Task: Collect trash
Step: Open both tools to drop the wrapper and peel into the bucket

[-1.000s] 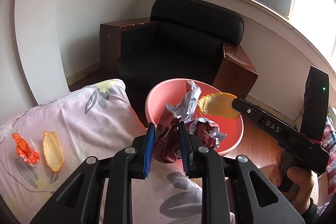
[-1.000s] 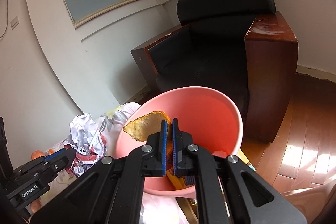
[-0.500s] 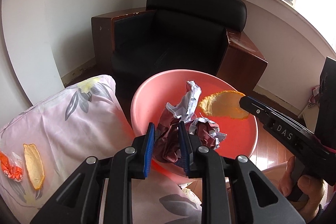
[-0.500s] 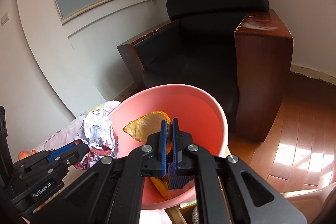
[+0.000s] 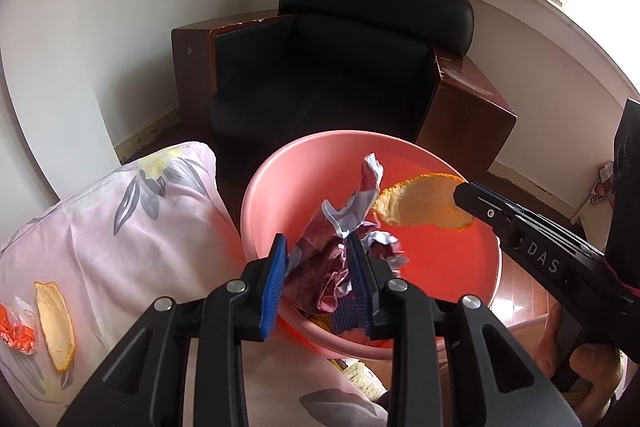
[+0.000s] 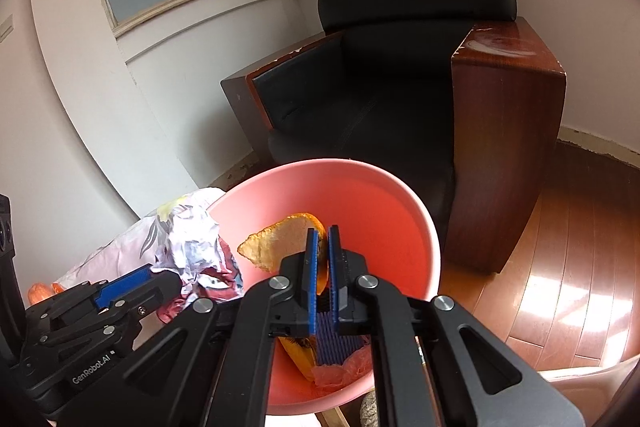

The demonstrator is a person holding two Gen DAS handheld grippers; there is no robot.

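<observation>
L gripper [image 5: 318, 259] is clenched on a crumpled wrapper [image 5: 344, 227] – held over the near rim of the pink basin [image 5: 256, 195]. R gripper [image 6: 323, 239] pinches an orange peel [image 6: 280, 241] above the basin's inside. More trash sits at the basin bottom. A 2nd peel [image 5: 54, 325] & an orange wrapper [image 5: 16, 333] lie on the floral bedsheet [image 5: 140, 227] – well apart from the basin.

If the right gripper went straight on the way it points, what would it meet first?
Probably the far inner wall of the pink bin: the right gripper, shut on the orange peel, points into it. Depth is uncertain.
</observation>
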